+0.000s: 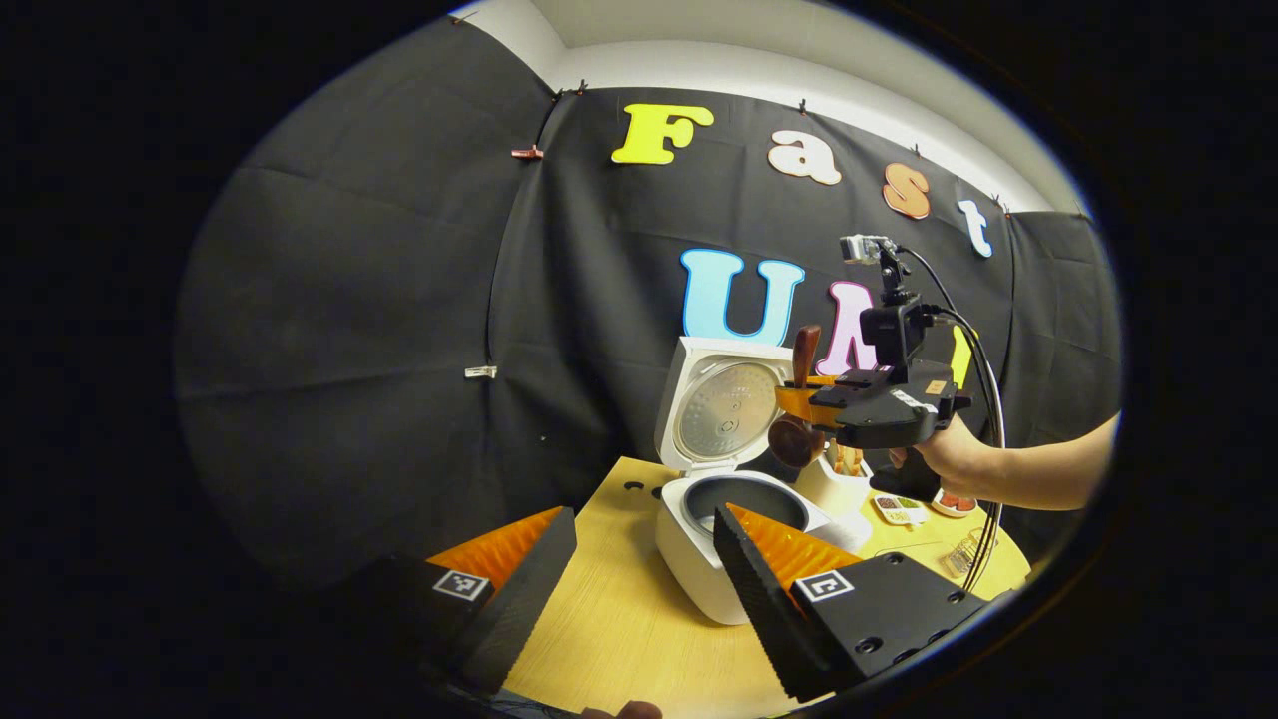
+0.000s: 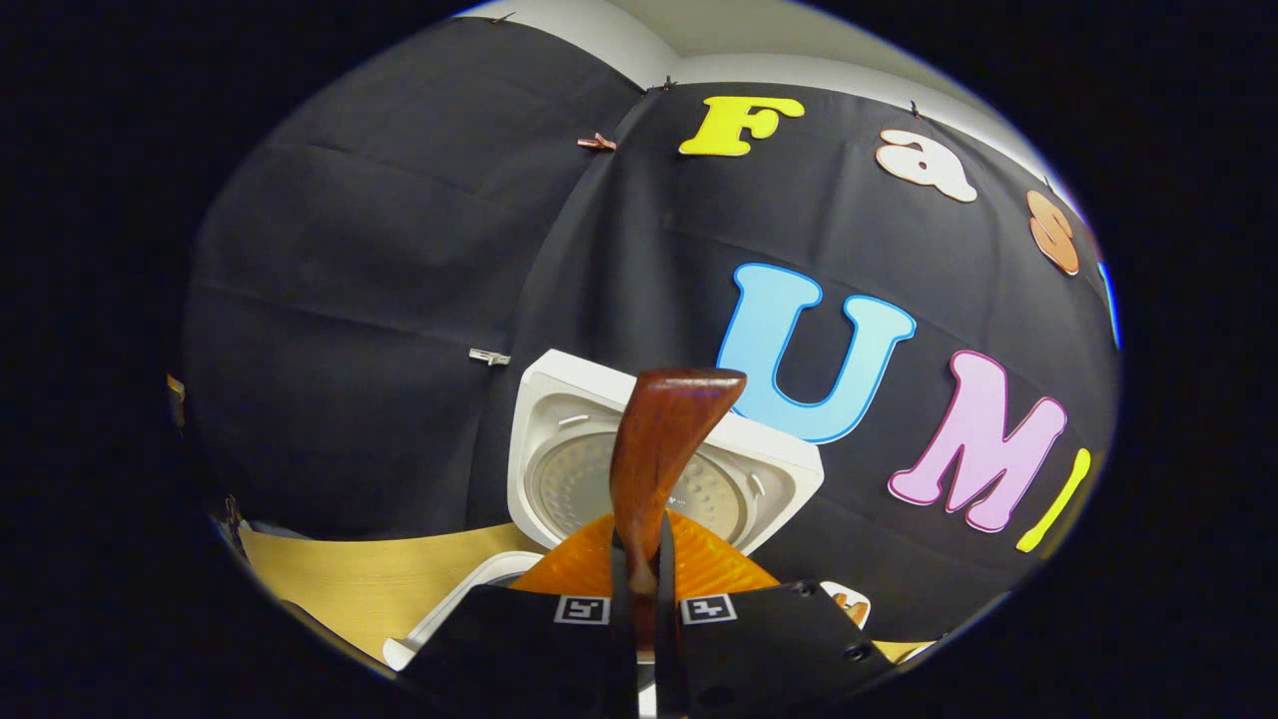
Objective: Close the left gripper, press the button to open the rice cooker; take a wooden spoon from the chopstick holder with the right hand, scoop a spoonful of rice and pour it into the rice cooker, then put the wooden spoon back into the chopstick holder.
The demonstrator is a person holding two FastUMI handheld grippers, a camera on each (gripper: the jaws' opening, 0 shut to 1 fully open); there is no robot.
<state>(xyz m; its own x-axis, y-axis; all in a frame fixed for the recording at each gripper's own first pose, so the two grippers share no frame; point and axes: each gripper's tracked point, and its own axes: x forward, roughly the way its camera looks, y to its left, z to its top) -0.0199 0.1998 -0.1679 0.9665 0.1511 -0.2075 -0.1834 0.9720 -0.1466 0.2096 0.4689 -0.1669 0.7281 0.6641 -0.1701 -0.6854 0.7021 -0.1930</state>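
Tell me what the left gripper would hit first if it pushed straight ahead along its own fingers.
Most likely the rice cooker: the left gripper stands open and the cooker's white body and open pot lie just beyond its fingertips, slightly to one side, its raised lid behind. Depth is hard to judge in this fisheye view.

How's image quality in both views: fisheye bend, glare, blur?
Left gripper view: heavy fisheye bend, light wooden table edge curves; white rice cooker with open lid is sharp, mild sheen on the lid's metal inner plate; left gripper fingers close and slightly soft. Right gripper view: dark brown wooden spoon handle sharp, right gripper shut on it; no blown highlights; the table sits dim.
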